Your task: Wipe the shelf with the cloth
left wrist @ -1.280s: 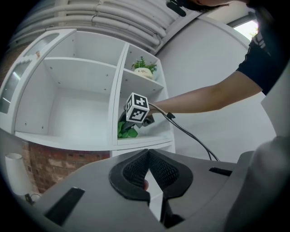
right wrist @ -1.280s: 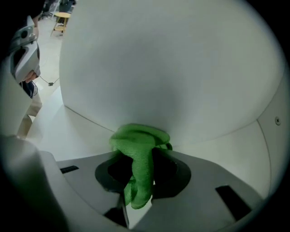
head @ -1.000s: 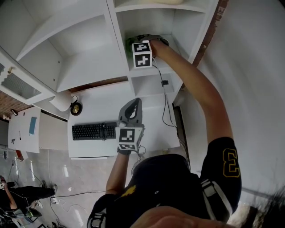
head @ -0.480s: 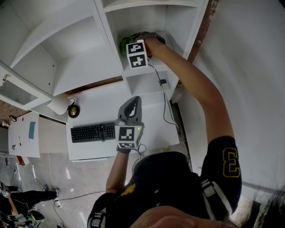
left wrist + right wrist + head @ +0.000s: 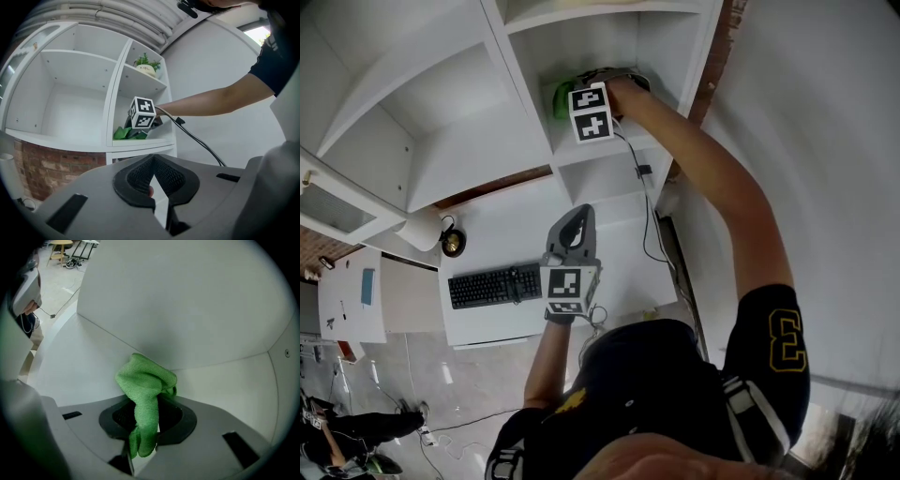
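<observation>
- The right gripper (image 5: 146, 430) is clamped tight on the green cloth (image 5: 147, 383). A strip of it is pinched between the jaws, and the bunched wad pokes out past the tips.
- The wad sits at the seam where the white shelf (image 5: 65, 362) board meets the back wall, in the narrow right-hand compartment above the desk (image 5: 506, 225).
- The left gripper (image 5: 157, 187) has its jaws pressed together on nothing. It's held low over the desk, well apart from the cloth.
- Count: one cloth, two grippers, one black keyboard (image 5: 495, 286), and one potted plant (image 5: 146, 63) a shelf higher.
- The cloth is a crumpled, fine-knit fabric. The shelf is smooth matte white, and the jaw pads are black and mesh-textured.
</observation>
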A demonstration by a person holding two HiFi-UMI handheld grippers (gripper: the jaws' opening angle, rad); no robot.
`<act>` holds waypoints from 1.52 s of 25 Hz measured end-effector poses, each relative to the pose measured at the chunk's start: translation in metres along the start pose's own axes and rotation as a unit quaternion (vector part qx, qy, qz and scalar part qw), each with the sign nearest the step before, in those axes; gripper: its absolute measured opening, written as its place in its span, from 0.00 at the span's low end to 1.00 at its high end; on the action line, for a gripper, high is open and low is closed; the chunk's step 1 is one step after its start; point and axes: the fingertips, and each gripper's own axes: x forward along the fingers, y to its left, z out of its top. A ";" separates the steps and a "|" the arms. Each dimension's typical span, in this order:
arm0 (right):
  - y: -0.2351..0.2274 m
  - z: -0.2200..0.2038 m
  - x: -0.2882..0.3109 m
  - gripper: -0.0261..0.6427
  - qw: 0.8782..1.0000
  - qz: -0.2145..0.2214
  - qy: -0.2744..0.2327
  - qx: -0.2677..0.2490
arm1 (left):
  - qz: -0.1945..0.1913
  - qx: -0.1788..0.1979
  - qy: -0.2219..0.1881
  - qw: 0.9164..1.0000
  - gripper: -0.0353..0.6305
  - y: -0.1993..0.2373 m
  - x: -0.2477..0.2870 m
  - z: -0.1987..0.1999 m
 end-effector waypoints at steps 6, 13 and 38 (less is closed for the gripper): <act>0.001 -0.014 -0.001 0.17 1.000 0.005 0.017 -0.004 | -0.007 -0.003 0.003 1.000 0.08 -0.006 0.003 -0.002; 0.004 -0.035 -0.001 0.17 0.999 0.011 0.050 -0.016 | -0.009 -0.006 0.005 1.000 0.08 -0.006 0.005 -0.004; -0.004 -0.103 -0.013 0.17 0.975 -0.012 0.211 -0.070 | -0.009 -0.028 0.007 1.000 0.08 -0.004 0.000 -0.010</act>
